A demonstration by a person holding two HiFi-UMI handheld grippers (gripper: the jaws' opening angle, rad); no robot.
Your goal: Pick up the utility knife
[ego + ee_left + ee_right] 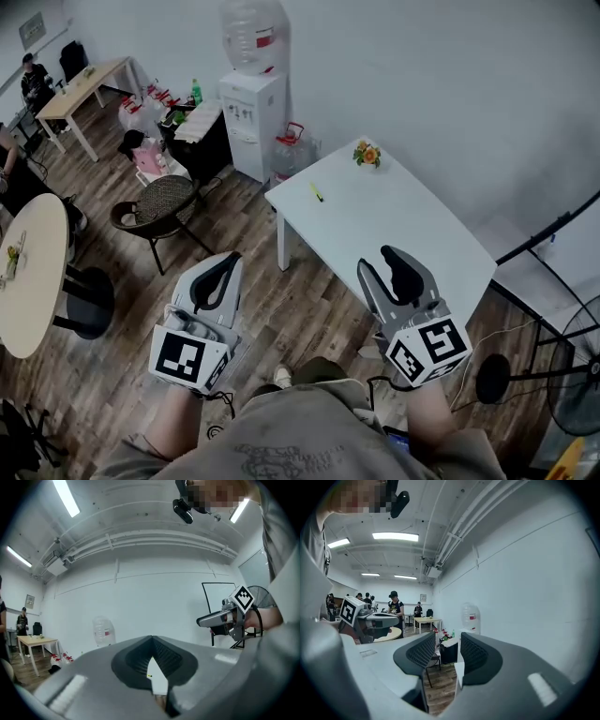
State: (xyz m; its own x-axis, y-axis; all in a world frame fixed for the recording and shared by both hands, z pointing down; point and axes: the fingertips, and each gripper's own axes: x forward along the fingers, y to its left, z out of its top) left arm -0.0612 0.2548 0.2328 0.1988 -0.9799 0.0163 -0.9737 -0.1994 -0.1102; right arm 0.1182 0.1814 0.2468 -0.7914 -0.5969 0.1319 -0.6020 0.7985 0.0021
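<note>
**Both grippers raised, knife untouched on the table**

The person stands back from the near side of the white rectangular table (412, 244). Both tools are lifted in front of the body, over the floor and well apart from anything on the table. I take this for a ready stance before the reach: nothing is carried and the pick-up is not yet begun.

The grey left gripper (228, 259), with its marker cube, has its jaws pressed together at the tips and holds nothing. Its own view shows only a sliver of the table through the gap below the tips. The grey-and-black right gripper (378, 260) has its jaws spread, with nothing between them, so it looks the likelier one to take the knife.

The slim yellow-green utility knife (317, 192) lies flat on the table, toward its far-left corner, alone on bare top. A small orange-and-green flower ornament (367, 154) sits at the table's far edge, apart from the knife.

The table top is plain, smooth white. The table stands close to a white wall on dark wood-plank flooring (300, 309). Left of the table are a white water dispenser (251, 112) and a brown wicker chair (161, 202). Beyond the table's right end stands a black floor fan (577, 375).
</note>
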